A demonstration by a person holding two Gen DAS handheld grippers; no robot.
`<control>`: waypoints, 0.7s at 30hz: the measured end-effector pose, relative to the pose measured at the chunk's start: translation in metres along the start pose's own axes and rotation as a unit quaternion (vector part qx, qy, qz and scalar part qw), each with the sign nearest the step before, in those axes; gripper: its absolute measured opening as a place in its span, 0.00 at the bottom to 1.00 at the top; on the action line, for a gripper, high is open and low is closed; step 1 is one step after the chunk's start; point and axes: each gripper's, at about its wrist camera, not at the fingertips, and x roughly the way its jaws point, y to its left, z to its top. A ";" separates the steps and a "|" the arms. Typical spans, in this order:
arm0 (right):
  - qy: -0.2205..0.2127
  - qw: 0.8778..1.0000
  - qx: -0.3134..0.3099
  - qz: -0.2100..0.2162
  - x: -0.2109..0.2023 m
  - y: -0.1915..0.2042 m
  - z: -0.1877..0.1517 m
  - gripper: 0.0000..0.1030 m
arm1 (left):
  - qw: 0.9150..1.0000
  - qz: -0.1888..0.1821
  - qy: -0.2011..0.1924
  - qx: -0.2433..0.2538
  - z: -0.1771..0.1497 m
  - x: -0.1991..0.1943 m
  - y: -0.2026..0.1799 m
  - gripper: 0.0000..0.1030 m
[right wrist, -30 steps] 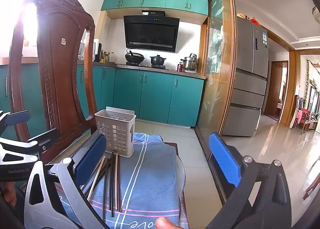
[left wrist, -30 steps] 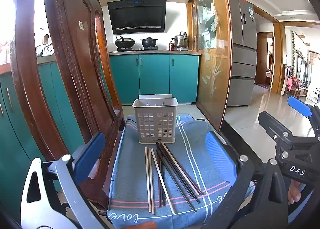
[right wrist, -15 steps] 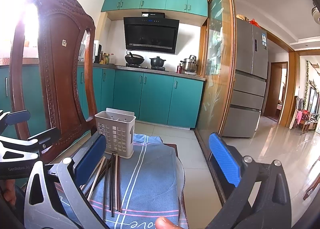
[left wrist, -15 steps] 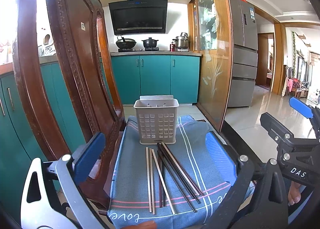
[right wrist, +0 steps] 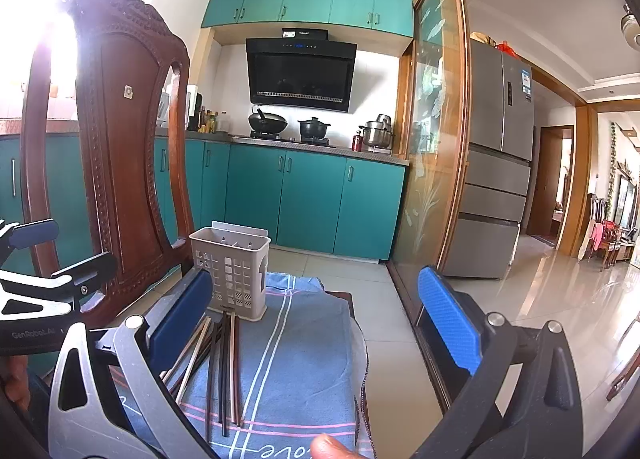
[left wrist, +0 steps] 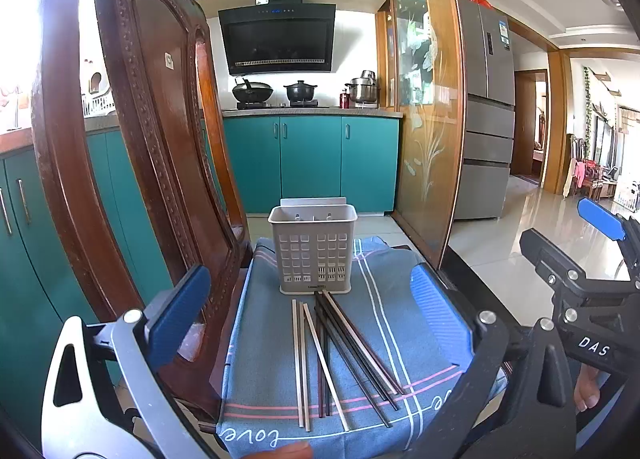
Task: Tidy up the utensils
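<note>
Several chopsticks (left wrist: pixel 340 355), some pale and some dark, lie side by side on a blue striped cloth (left wrist: pixel 260 339) over a chair seat. Behind them a grey perforated utensil holder (left wrist: pixel 313 255) stands upright and looks empty. My left gripper (left wrist: pixel 308 315) hovers above the chopsticks, open, nothing between its blue pads. In the right wrist view the same chopsticks (right wrist: pixel 224 367) and holder (right wrist: pixel 230 271) lie left of centre; my right gripper (right wrist: pixel 316 319) is open and sits to their right, above the cloth (right wrist: pixel 296 359).
A carved wooden chair back (left wrist: pixel 132 163) rises close on the left. A glass sliding door (left wrist: pixel 424 119) stands to the right, tiled floor (right wrist: pixel 400 359) beyond the seat edge. Teal kitchen cabinets (left wrist: pixel 312 163) and a fridge (left wrist: pixel 486 111) are far behind. A fingertip (right wrist: pixel 332 447) shows at the bottom edge.
The left wrist view has shifted slightly, the holder and chopsticks sitting a little higher in frame. Both grippers stay open; nothing on the cloth has moved.
</note>
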 end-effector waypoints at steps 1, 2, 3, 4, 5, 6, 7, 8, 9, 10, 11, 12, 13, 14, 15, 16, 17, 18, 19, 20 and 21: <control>0.000 1.000 0.001 0.000 0.000 0.000 0.000 0.98 | 1.000 0.000 0.001 0.000 0.000 0.000 0.000 0.97; 0.000 1.000 0.002 0.000 0.000 -0.001 -0.001 0.98 | 1.000 -0.001 0.000 -0.001 0.000 0.000 0.001 0.97; 0.000 1.000 0.002 0.000 0.000 -0.001 -0.001 0.98 | 1.000 -0.001 0.000 -0.001 0.000 0.000 0.001 0.97; 0.000 1.000 0.002 -0.001 -0.001 -0.001 0.000 0.98 | 1.000 -0.001 0.000 0.000 0.000 0.001 0.000 0.97; 0.000 1.000 0.002 -0.001 -0.001 -0.001 0.000 0.98 | 1.000 -0.001 0.001 -0.001 0.000 0.001 0.000 0.97; 0.000 1.000 0.002 -0.001 -0.001 -0.002 0.000 0.98 | 1.000 -0.001 0.001 0.000 0.000 0.001 0.000 0.97; 0.000 1.000 0.002 -0.001 -0.001 -0.001 0.000 0.98 | 1.000 -0.001 0.001 0.000 -0.001 0.001 0.000 0.97; 0.000 1.000 0.002 -0.001 -0.001 -0.002 -0.001 0.98 | 1.000 -0.001 0.001 0.000 -0.001 0.002 0.000 0.97; -0.001 1.000 0.002 -0.001 -0.001 -0.002 -0.001 0.98 | 1.000 -0.001 0.001 0.000 -0.001 0.002 0.000 0.97; 0.000 1.000 0.002 -0.001 -0.001 -0.003 0.000 0.98 | 1.000 -0.002 0.000 0.000 0.000 0.001 -0.001 0.97; 0.000 1.000 0.002 -0.002 0.000 -0.003 -0.001 0.98 | 1.000 -0.002 0.000 0.000 -0.001 0.002 0.000 0.97; -0.001 1.000 0.002 -0.002 -0.001 -0.003 -0.001 0.98 | 1.000 -0.003 0.000 0.001 -0.001 0.002 0.000 0.97; -0.002 1.000 0.002 -0.003 -0.001 -0.003 -0.001 0.98 | 1.000 -0.003 0.000 0.001 -0.001 0.002 0.001 0.97; -0.002 1.000 0.002 -0.003 -0.001 -0.003 -0.001 0.98 | 1.000 -0.002 0.001 0.002 -0.001 0.003 0.000 0.97; -0.002 1.000 0.003 -0.003 0.000 -0.003 -0.001 0.98 | 1.000 -0.002 0.001 0.002 -0.001 0.003 0.000 0.97; -0.002 1.000 0.003 -0.003 -0.001 -0.003 -0.001 0.98 | 1.000 -0.001 0.000 0.003 -0.001 0.003 0.000 0.97; -0.002 1.000 0.003 -0.003 0.000 -0.003 -0.001 0.98 | 1.000 -0.001 0.001 0.003 -0.001 0.003 0.000 0.97; -0.002 1.000 0.003 -0.003 0.000 -0.003 -0.001 0.98 | 1.000 0.000 0.001 0.003 -0.001 0.003 -0.001 0.97; -0.002 1.000 0.003 -0.003 0.000 -0.003 -0.001 0.98 | 1.000 0.000 0.001 0.003 -0.001 0.003 -0.001 0.97; -0.001 1.000 0.004 -0.003 0.000 -0.003 -0.001 0.98 | 1.000 0.000 0.001 0.004 -0.001 0.003 -0.002 0.97; -0.001 1.000 0.004 -0.003 0.000 -0.003 -0.001 0.98 | 1.000 0.000 0.000 0.004 -0.001 0.003 -0.002 0.97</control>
